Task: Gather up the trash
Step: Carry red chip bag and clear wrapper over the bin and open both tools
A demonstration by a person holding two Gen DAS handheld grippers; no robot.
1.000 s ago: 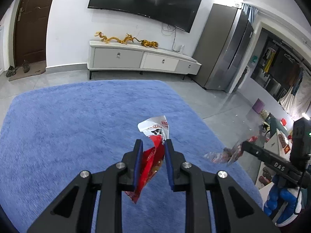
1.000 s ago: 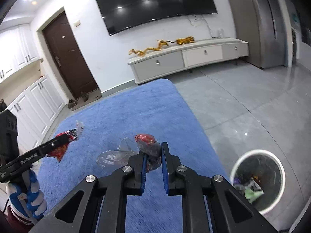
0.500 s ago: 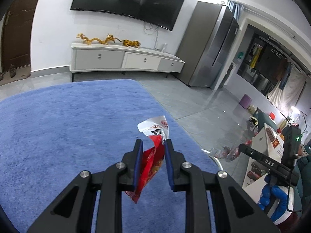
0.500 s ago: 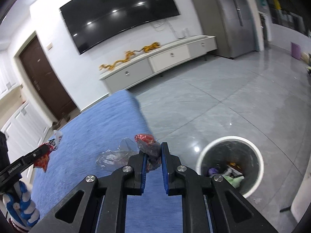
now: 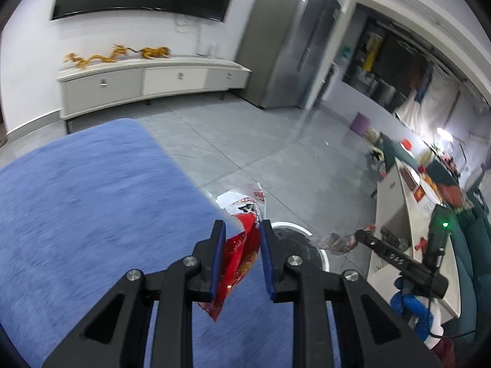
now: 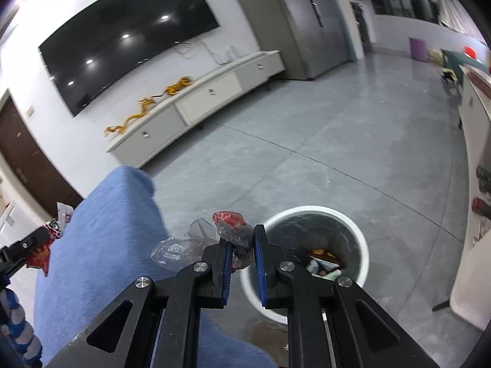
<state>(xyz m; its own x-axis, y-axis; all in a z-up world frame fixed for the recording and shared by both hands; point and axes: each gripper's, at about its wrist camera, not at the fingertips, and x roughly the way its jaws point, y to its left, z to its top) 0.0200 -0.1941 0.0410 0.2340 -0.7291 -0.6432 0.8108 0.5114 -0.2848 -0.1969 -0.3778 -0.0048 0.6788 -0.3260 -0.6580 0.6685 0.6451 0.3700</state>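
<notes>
My left gripper (image 5: 241, 230) is shut on a red and white snack wrapper (image 5: 242, 242) that hangs down between its blue pads, at the right edge of the blue carpet (image 5: 92, 208). The rim of a white trash bin (image 5: 294, 226) shows just behind its right finger. My right gripper (image 6: 243, 236) is shut on a crumpled clear plastic bag with a red bit (image 6: 227, 230), held beside the bin (image 6: 349, 227), which has several bits of rubbish inside. Each gripper appears in the other's view, the right gripper (image 5: 359, 235) on the right and the left gripper (image 6: 40, 237) on the left.
Grey tiled floor (image 6: 322, 159) spreads beyond the carpet (image 6: 107, 245). A white TV cabinet (image 5: 147, 82) with golden dragon figures stands under a wall television. A grey fridge (image 5: 294, 40) stands to its right. A white table (image 5: 408, 214) with clutter is close on the right of the bin.
Both grippers have swung to the right, off the carpet's middle toward the bin, each keeping its trash. The bin is now nearer and more central in the right wrist view.
</notes>
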